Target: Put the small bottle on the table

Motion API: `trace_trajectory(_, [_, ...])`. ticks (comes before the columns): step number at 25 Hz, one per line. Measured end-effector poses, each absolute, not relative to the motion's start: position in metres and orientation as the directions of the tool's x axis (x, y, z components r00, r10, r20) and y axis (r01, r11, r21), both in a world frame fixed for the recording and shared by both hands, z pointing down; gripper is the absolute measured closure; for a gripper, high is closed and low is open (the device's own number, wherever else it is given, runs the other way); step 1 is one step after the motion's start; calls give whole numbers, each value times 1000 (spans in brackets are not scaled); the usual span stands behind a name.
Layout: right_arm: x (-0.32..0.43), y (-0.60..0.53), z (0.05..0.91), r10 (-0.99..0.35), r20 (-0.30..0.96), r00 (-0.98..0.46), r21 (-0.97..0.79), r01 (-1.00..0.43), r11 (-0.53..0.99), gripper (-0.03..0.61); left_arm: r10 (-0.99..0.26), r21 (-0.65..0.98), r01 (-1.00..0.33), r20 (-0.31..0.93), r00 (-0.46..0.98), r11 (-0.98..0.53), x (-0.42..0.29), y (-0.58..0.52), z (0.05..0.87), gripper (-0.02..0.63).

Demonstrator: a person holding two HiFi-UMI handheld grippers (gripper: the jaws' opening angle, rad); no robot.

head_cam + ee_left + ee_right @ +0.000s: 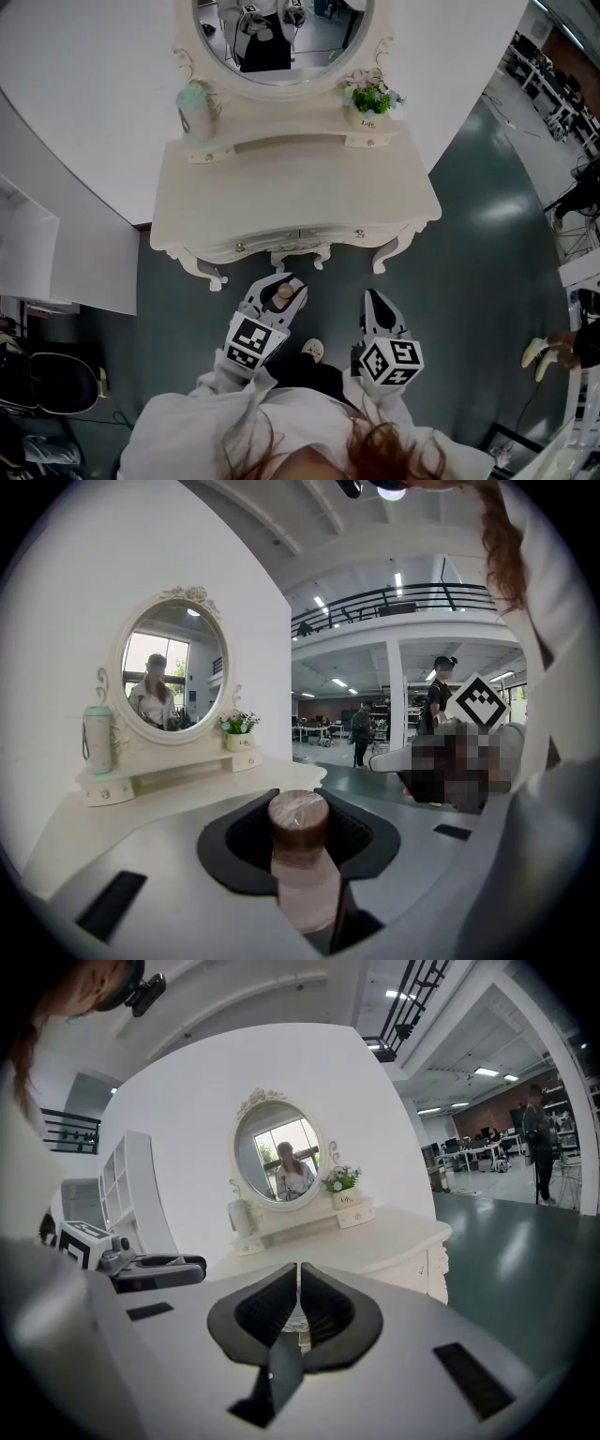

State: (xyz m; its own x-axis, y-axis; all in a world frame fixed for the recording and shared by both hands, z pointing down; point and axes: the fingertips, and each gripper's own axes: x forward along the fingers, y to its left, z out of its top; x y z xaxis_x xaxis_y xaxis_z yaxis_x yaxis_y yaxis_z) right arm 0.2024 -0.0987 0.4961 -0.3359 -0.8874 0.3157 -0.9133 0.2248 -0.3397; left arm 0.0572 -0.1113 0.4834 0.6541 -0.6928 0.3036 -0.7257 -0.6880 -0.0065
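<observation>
Just short of the white surface (pixel 281 197), the left tool (pixel 281 287) is clamped on the small bottle (pixel 302 850), gripping its body, likely for carrying it over. The right tool (pixel 298 1279) hangs alongside, jaws together, empty.

- You stand before a white table (pixel 281 202) set against a white wall (pixel 75 84).
- An oval mirror (pixel 281 42) rises at its back, with a flower pot (pixel 368 101) on the right ledge and a green tumbler (pixel 195 108) on the left.
- The floor (pixel 487 187) is dark green and glossy.
- White shelving (pixel 127 1194) stands to your left.
- Strip lights (pixel 397 578) are lit in the hall beyond.
</observation>
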Motion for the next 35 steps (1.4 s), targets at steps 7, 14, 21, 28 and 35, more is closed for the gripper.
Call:
trace_trajectory(7, [214,-109,510,-879,322,-352,-351,-907,235,541,-714,-21,-743,297,634,-669,66,-116,490,491])
trace_trajectory(14, [202,-114,521,-849,347,-397,-362,-892,269,541,-715,-7,-757,333,615,-654,65,-116,503,491])
trace_trajectory(21, [199,-150,524,-836,350,-422,-369,-883,291,541,-730,-6,-777,348,588,-629,60,-149,508,491])
trace_trajectory(28, [202,-211,515,-840,336,-426,-364,-881,301,541,-743,-14,-785,332,580,-619,60,-213,500,491])
trace_trajectory(35, [201,-274,502,-840,328,-432,-352,-881,316,541,-747,-12,-786,322,582,-618,62,-275,492,491])
